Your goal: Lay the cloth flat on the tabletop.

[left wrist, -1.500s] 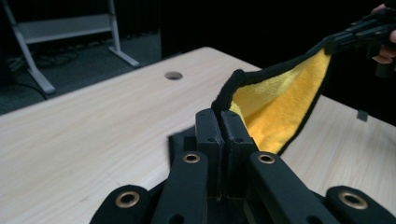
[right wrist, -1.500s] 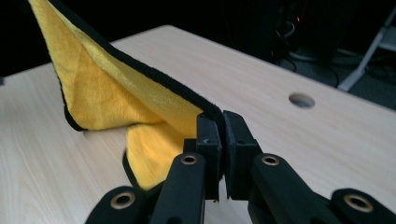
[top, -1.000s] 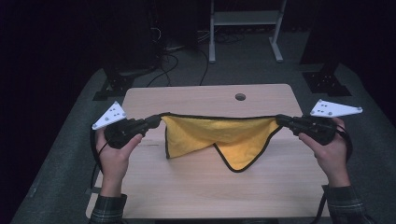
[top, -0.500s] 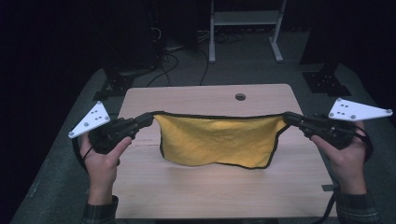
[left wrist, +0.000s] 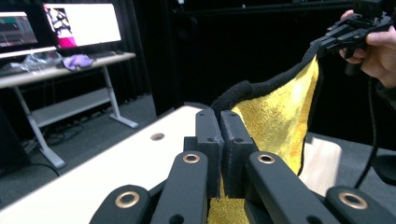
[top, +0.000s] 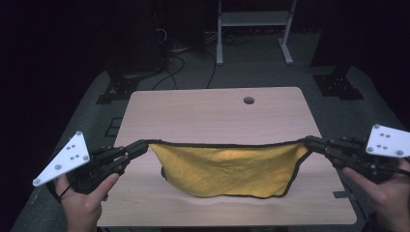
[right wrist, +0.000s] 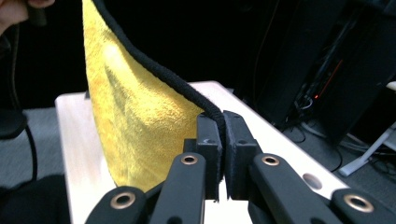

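Cloth [top: 227, 166], yellow, hangs stretched above the table [top: 212, 108], each top corner pinched by closed left gripper [top: 143, 146] and right gripper [top: 309, 142].

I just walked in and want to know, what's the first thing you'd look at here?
The bright yellow cloth with its black edge, stretched wide above the near half of the table. The left gripper pinches one top corner and the right gripper pinches the other, so the cloth hangs between them like a little banner. Everything around the table is dark, so the yellow jumps out.
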{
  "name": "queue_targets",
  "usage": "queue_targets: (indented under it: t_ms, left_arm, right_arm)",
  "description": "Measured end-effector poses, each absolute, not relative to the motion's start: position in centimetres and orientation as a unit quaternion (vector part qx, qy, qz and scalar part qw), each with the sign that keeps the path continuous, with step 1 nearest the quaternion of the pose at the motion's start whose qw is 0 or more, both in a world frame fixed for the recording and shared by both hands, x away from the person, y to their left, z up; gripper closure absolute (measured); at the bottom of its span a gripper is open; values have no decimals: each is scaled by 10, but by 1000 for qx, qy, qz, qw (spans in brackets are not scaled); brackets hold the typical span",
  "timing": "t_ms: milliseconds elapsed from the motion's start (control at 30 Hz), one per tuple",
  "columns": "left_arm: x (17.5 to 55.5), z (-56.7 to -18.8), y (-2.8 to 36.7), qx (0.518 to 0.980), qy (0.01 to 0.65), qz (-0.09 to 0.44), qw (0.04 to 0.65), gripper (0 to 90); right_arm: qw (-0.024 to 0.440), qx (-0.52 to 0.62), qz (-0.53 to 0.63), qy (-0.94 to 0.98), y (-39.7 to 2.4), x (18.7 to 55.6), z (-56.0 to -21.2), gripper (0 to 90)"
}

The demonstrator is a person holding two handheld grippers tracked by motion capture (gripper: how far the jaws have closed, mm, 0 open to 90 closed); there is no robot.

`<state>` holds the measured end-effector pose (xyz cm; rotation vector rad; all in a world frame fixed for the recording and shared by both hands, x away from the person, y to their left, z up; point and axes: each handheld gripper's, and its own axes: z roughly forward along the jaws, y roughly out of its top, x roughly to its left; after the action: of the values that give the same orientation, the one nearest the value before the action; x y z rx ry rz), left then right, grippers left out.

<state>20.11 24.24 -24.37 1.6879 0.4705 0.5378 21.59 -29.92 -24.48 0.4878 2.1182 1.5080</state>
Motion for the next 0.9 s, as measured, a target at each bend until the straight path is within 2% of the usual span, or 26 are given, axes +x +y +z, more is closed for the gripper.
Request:
queue_targets:
  t_ms: [200, 500, 900]
  left_arm:
    - [200, -262, 244, 748, 224, 213, 588, 875]
    - [244, -307, 245, 765, 281, 188, 548, 876]
    - [282, -319, 246, 761, 300, 200, 539, 875]
  right_arm:
    - [234, 180, 534, 792, -296, 213, -255, 853]
    - [201, 219, 506, 810, -287, 262, -292, 853]
    - [191, 242, 491, 815, -277, 293, -312, 853]
